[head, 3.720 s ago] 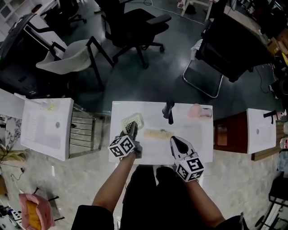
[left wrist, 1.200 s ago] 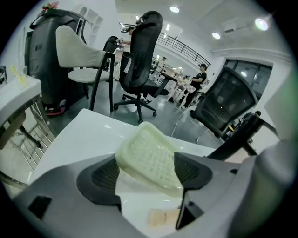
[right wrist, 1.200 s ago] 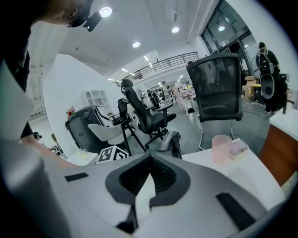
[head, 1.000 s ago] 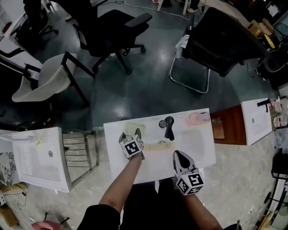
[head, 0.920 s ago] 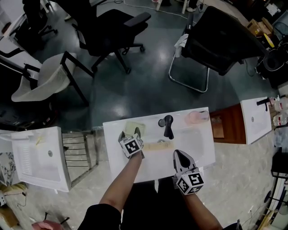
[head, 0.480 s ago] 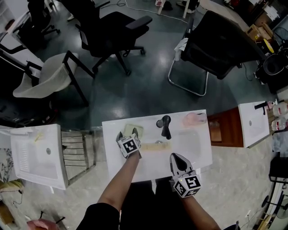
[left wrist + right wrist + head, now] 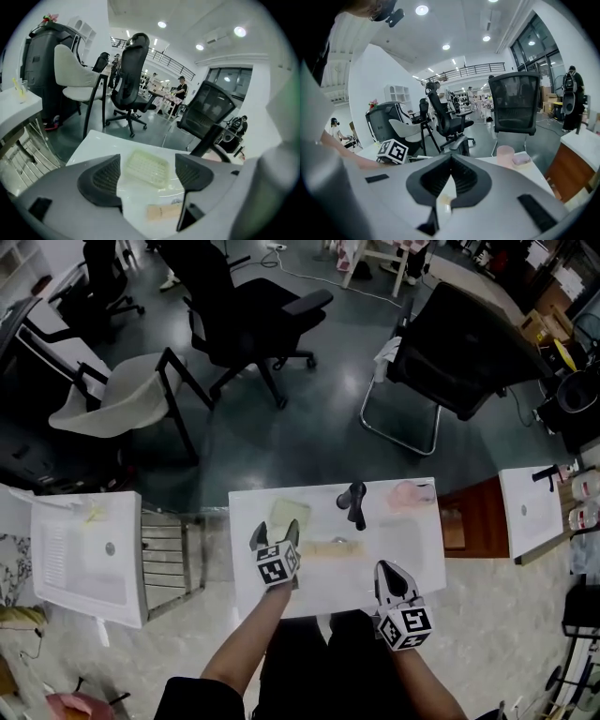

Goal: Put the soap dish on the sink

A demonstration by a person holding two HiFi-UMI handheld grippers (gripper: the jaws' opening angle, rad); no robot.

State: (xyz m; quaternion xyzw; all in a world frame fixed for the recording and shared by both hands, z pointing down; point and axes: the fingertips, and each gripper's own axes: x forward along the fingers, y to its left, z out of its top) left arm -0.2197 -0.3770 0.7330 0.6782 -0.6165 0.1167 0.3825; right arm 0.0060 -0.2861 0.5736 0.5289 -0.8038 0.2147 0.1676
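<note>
On the far left: spare white basin [image 7: 89,549], with a metal rack [image 7: 169,545] just beside it.
Left gripper [image 7: 275,536]: over the front-left part of the white sink [image 7: 422,559], jaws spread wide and gripping nothing.
Soap dish [image 7: 289,514]: pale and ribbed, flat on the sink's back-left corner, just ahead of that gripper's tips. Shows through the gap between the jaws in the left gripper view, clear of both.
Tan bar [image 7: 330,547]: flat on the sink, just right of the spread jaws and in front of the tap.
Faucet [image 7: 356,502]: black, upright at the middle of the sink's back edge.
Right gripper [image 7: 392,579]: at the sink's front edge, right of the middle, tips pressed together and empty.
Pink cup [image 7: 408,493]: on the back-right corner of the sink, well apart from both grippers.
Far right: wooden cabinet [image 7: 455,526] just beside the sink, and beyond it another basin [image 7: 530,512], also white.
</note>
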